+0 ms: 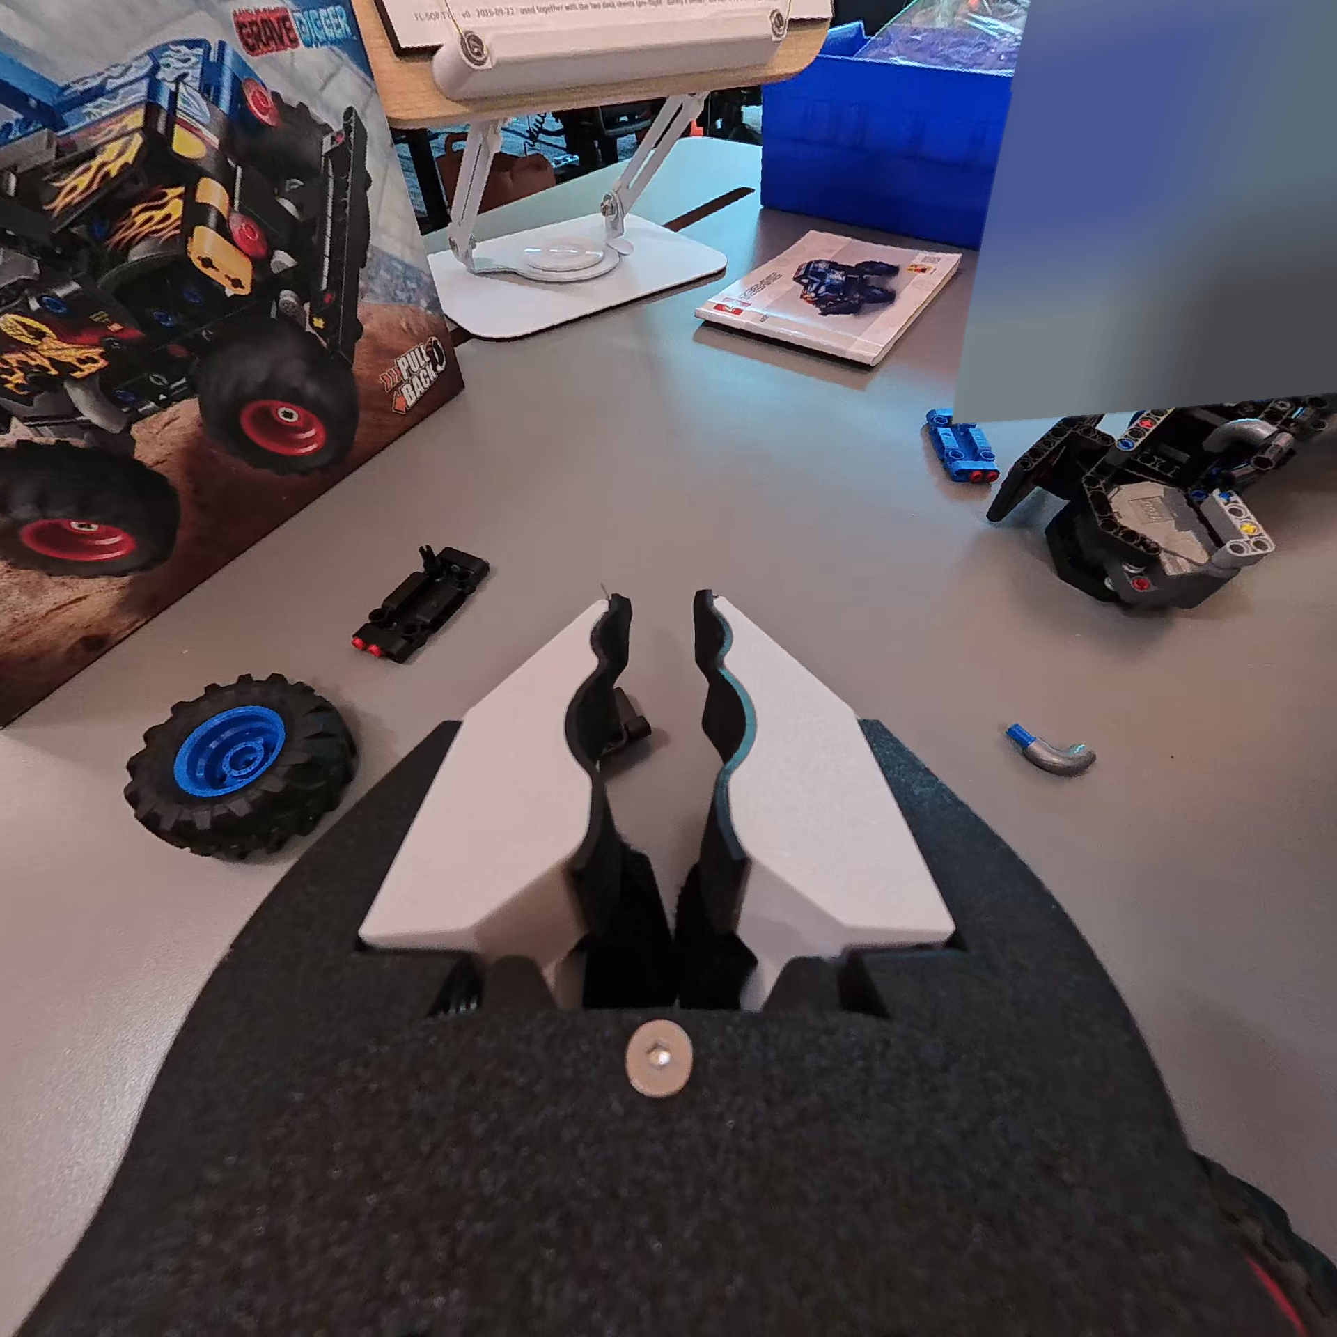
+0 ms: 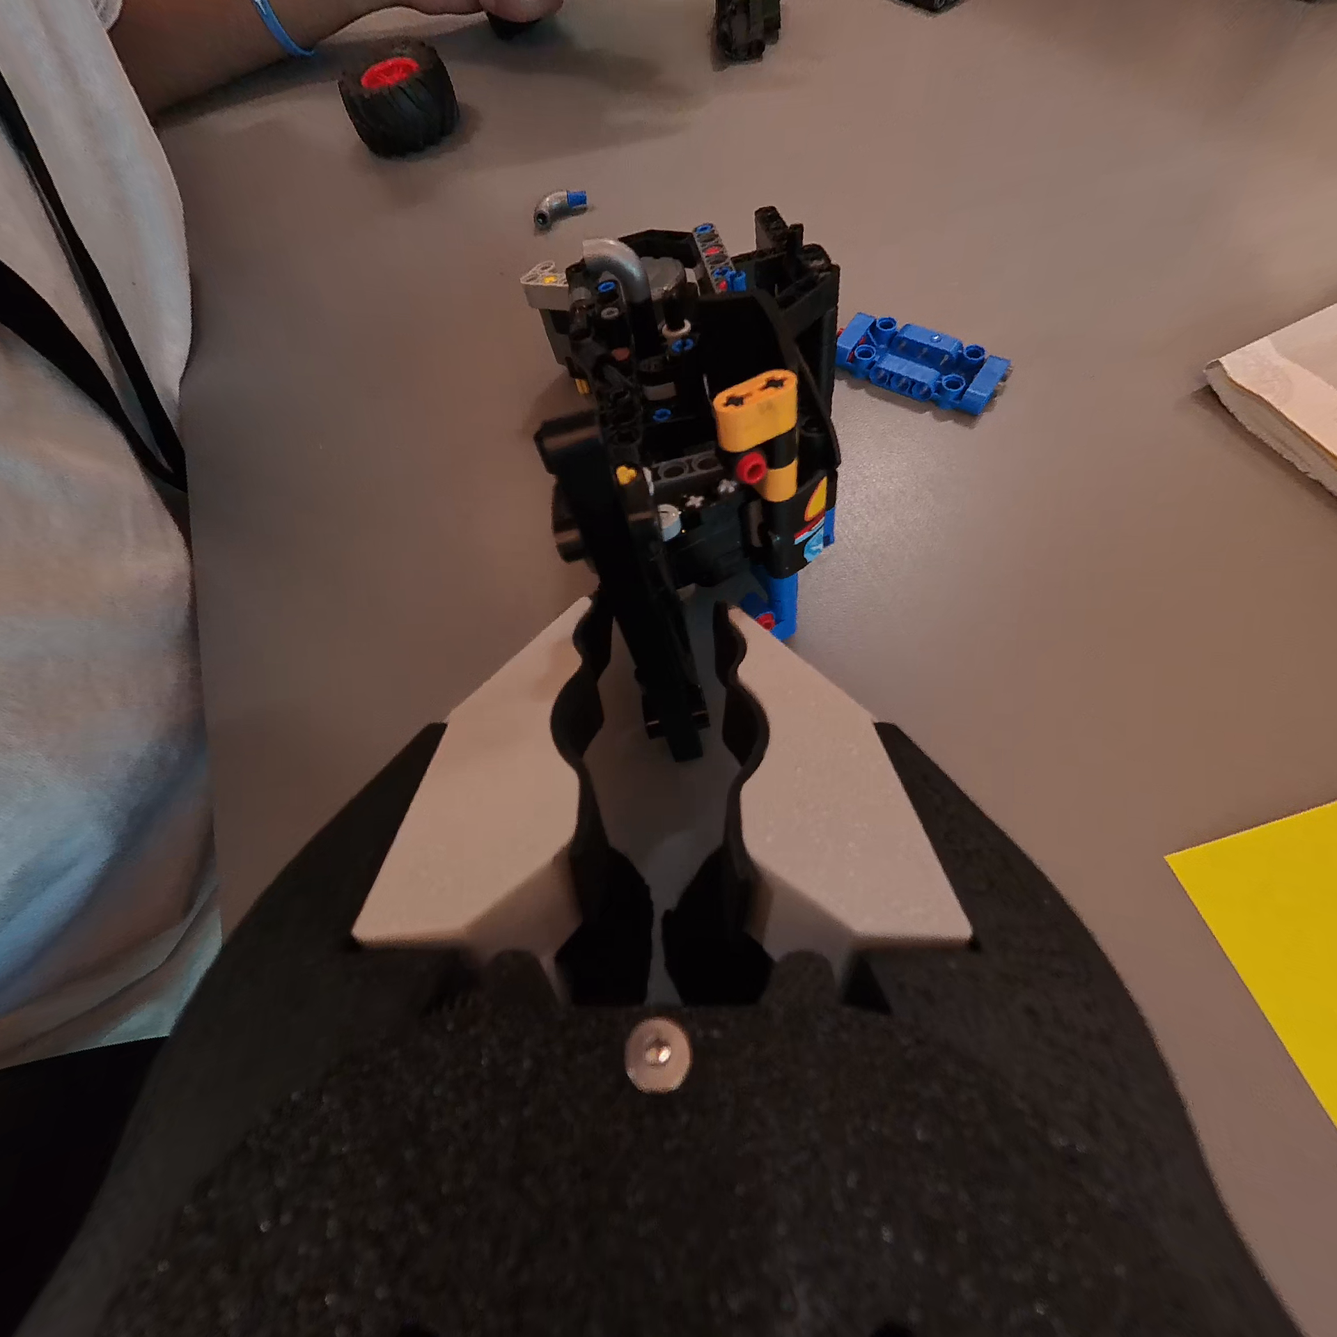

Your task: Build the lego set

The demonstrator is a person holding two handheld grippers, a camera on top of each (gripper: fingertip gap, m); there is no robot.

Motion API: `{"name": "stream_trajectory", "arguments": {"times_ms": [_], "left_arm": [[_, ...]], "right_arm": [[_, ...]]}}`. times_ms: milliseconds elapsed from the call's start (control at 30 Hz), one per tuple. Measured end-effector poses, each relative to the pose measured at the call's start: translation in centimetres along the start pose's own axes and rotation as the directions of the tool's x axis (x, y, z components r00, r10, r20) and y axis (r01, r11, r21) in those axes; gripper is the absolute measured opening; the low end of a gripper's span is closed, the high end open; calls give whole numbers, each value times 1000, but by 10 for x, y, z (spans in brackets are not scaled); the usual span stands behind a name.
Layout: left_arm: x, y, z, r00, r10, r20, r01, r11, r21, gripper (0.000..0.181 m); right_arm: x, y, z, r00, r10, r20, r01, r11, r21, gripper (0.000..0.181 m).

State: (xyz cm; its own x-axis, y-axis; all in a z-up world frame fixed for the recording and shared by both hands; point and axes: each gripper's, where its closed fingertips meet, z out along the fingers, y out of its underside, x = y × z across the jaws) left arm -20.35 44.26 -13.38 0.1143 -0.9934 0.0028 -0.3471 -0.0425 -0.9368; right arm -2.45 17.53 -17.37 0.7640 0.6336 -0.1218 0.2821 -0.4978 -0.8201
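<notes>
My left gripper (image 1: pixel 660 597) hovers low over the grey table (image 1: pixel 723 492), jaws a little apart with nothing between them. A small black piece (image 1: pixel 631 725) lies on the table, partly hidden by the left finger. A black part with red pins (image 1: pixel 419 604) and a blue-hubbed wheel (image 1: pixel 239 765) lie to its left. My right gripper (image 2: pixel 658 615) is open, and a black beam (image 2: pixel 662 680) of the half-built black truck chassis (image 2: pixel 694 405) reaches between its jaws. The chassis also shows in the left wrist view (image 1: pixel 1157 506).
A truck picture box (image 1: pixel 181 325) stands at the left, a white stand (image 1: pixel 579 275), a booklet (image 1: pixel 832 296) and a blue bin (image 1: pixel 883 159) behind. A grey elbow piece (image 1: pixel 1053 752), a blue plate (image 2: pixel 922 362), a red-hubbed wheel (image 2: pixel 398 98), a yellow sheet (image 2: pixel 1273 940) and a person's arm (image 2: pixel 87 579) are near. Left tips to right tips: about 35 centimeters. My right gripper is the nearer one to the blue plate (image 2: pixel 922 362): about 12 centimeters, against 25 centimeters.
</notes>
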Motion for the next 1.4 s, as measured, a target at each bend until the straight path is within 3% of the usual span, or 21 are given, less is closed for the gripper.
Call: {"name": "stream_trajectory", "arguments": {"times_ms": [1400], "left_arm": [[5,2,2,999,52,9,-52,999,-13,18]], "right_arm": [[-1,4,2,1000,4,7,-4,1000,-30,27]]}}
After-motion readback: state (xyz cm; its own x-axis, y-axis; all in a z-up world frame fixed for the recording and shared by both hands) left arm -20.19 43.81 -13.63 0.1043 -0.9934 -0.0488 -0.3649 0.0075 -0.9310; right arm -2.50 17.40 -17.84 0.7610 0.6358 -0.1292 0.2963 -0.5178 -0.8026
